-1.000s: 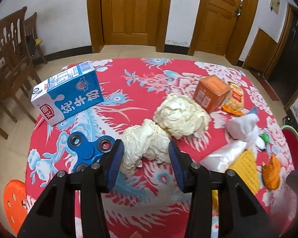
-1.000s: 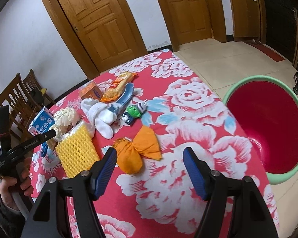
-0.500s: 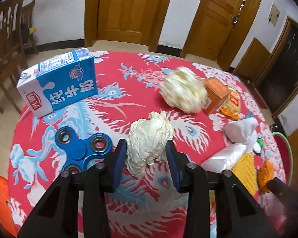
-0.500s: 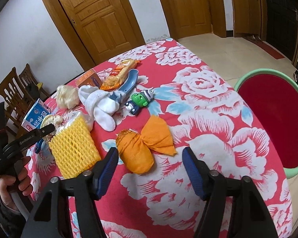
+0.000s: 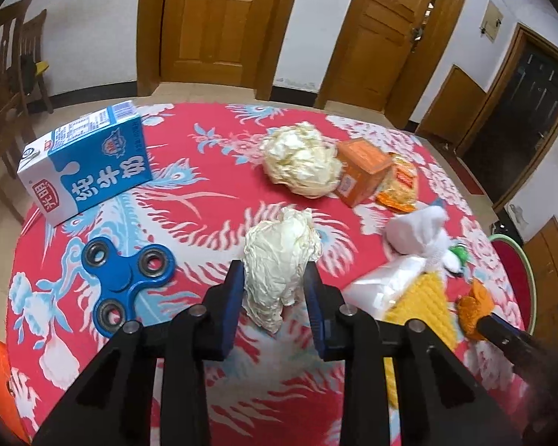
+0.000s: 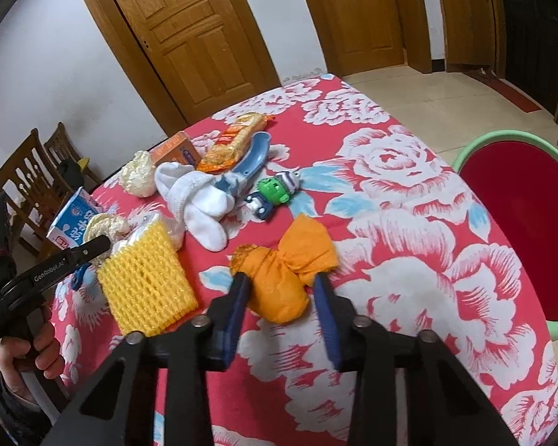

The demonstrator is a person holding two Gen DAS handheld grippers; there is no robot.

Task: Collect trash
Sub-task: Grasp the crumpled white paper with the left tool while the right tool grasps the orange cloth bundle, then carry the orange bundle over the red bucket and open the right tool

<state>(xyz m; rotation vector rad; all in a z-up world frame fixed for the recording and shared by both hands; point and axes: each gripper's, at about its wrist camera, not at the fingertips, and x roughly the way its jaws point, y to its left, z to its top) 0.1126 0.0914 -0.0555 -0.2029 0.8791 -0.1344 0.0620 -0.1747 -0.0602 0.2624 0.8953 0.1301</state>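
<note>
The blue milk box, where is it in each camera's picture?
Left wrist view: the blue milk box lies at upper left on the red flowered cloth, beyond the blue spinner.
Right wrist view: the same box peeks out at the left edge, partly hidden behind the other gripper.
Shared landmark: the small orange box beside a crumpled paper ball.
</note>
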